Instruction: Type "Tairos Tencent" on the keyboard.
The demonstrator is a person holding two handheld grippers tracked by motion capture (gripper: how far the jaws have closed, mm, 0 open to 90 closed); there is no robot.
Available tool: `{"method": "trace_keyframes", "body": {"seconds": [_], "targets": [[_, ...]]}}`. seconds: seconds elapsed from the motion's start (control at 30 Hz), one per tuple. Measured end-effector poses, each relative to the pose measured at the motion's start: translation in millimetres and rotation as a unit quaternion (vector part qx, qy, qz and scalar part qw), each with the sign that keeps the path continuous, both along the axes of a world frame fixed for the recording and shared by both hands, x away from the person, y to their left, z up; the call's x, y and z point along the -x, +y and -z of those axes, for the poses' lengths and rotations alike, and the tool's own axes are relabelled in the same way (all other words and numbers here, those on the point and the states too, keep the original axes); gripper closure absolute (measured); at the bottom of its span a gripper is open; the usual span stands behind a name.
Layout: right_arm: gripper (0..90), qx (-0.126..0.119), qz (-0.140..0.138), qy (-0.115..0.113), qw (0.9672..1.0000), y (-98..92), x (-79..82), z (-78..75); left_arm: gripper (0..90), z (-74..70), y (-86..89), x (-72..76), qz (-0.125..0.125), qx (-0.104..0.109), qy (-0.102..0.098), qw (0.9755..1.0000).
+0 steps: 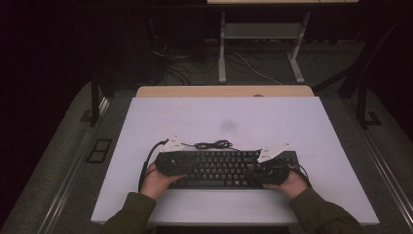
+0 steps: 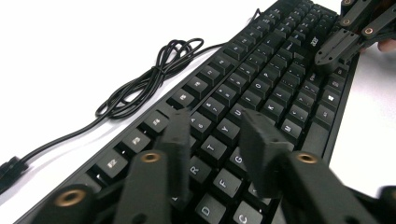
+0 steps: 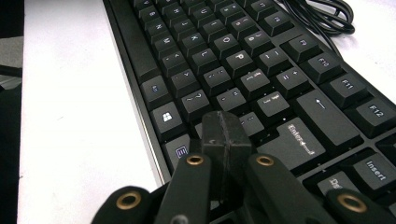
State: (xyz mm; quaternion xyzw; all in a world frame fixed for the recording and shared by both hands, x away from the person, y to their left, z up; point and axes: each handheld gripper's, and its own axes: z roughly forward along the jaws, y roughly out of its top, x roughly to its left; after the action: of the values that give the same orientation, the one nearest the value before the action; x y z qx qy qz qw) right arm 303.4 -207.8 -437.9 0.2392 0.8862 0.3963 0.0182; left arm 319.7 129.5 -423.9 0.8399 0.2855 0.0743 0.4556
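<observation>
1. Far left of the high view: dark floor beside the white table (image 1: 146, 122), with a small dark frame (image 1: 99, 150) lying on it.
2. Left gripper (image 1: 168, 163) held in the left hand (image 1: 157, 181) over the left end of the black keyboard (image 1: 225, 168); in the left gripper view, jaws parted, hovering above the letter keys around T and G, nothing between them; whether the fingertips (image 2: 254, 126) touch the keycaps cannot be told.
3. Keyboard lying flat on the near half of the table, long side toward the person, lettered keycaps faintly legible.
4. Black cable (image 1: 213, 145) bundled in loose loops on the table just behind the keyboard's middle; seen in the left gripper view (image 2: 154, 77) trailing off along the back edge.
5. Right gripper (image 1: 272, 171) in the right hand (image 1: 291, 184) at the keyboard's right end; in the right gripper view, jaws pressed together with nothing held, tips over the keys near Enter (image 3: 299, 140).
6. Beyond the table: a white desk frame (image 1: 260, 34) and floor cables.
</observation>
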Motion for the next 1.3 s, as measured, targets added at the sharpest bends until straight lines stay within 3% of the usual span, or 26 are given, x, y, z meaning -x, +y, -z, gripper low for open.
{"method": "trace_keyframes", "body": {"seconds": [0.3, 0.7, 1.3], "targets": [[89.4, -0.001, 0.002, 0.003, 1.0000, -0.1, 0.0, 0.0, 88.7, 4.8, -8.4, -5.0, 0.012, -0.013, 0.016, 0.9997], [89.4, -0.001, 0.001, 0.003, 1.0000, -1.0, -0.4, 0.1, 88.8, 9.0, -15.8, -9.2, 0.019, -0.040, 0.020, 0.9988], [89.4, -0.001, 0.002, 0.004, 1.0000, -1.0, -0.5, 0.1, 88.8, 12.4, -17.4, -9.2, 0.018, -0.047, 0.024, 0.9984]]}}
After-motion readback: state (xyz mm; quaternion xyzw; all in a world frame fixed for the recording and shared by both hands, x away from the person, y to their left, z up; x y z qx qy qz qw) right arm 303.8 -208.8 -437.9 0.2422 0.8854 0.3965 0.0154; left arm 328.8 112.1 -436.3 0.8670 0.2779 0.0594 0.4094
